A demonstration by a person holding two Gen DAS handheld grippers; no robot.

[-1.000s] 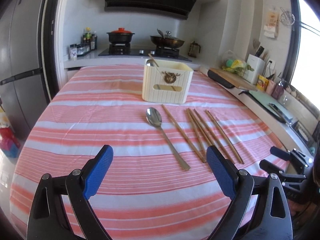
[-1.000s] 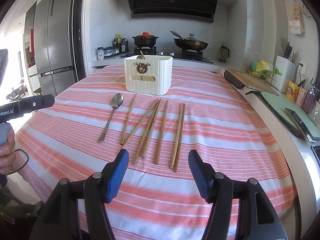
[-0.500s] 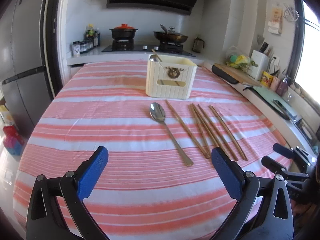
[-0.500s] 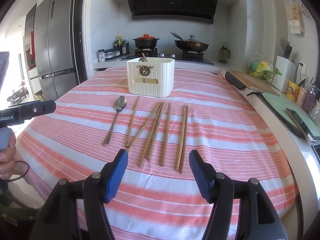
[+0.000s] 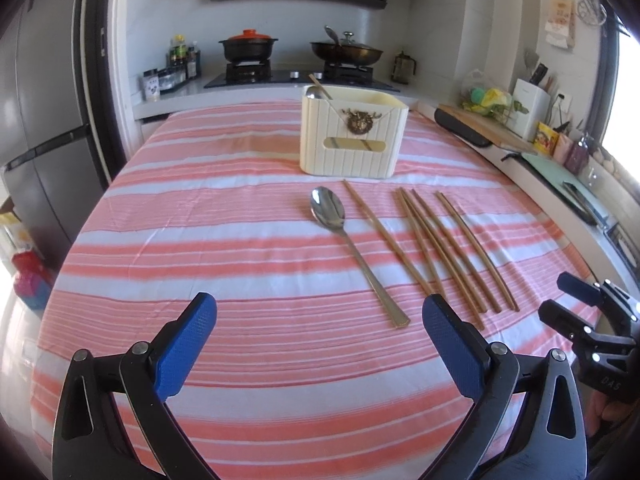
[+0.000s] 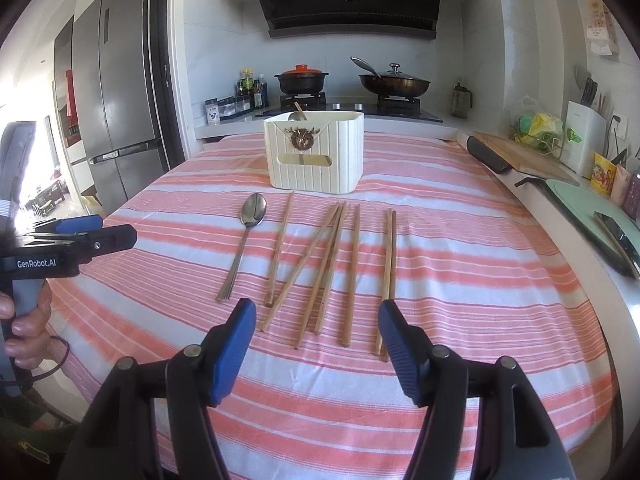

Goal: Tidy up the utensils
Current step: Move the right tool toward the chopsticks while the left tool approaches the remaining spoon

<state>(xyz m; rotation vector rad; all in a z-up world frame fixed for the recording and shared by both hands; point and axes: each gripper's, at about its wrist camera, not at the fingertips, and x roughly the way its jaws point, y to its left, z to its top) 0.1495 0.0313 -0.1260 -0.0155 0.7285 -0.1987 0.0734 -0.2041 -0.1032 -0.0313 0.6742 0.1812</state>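
A metal spoon (image 5: pixel 329 209) and several wooden chopsticks (image 5: pixel 440 248) lie side by side on the striped tablecloth. Behind them stands a cream utensil holder (image 5: pixel 354 140) with a spoon and one chopstick (image 5: pixel 318 90) poking out of it. My left gripper (image 5: pixel 320 312) hovers open over the cloth, short of the spoon's handle end, with nothing between its pads. In the right wrist view the spoon (image 6: pixel 253 210), chopsticks (image 6: pixel 328 256) and holder (image 6: pixel 316 156) show too. My right gripper (image 6: pixel 317 312) is open just before the chopsticks' near ends, holding nothing.
The table (image 5: pixel 200 220) wears a pink and white striped cloth. A stove with a red-lidded pot (image 6: pixel 302 78) and a pan (image 6: pixel 394 82) stands behind. A fridge (image 6: pixel 116 120) is at the left. On the right counter sit a cutting board (image 6: pixel 520 152) and a phone (image 6: pixel 618 236).
My left gripper's jaws have spread wider and it has shifted slightly, so the utensils sit higher in its view. The right gripper has barely moved.
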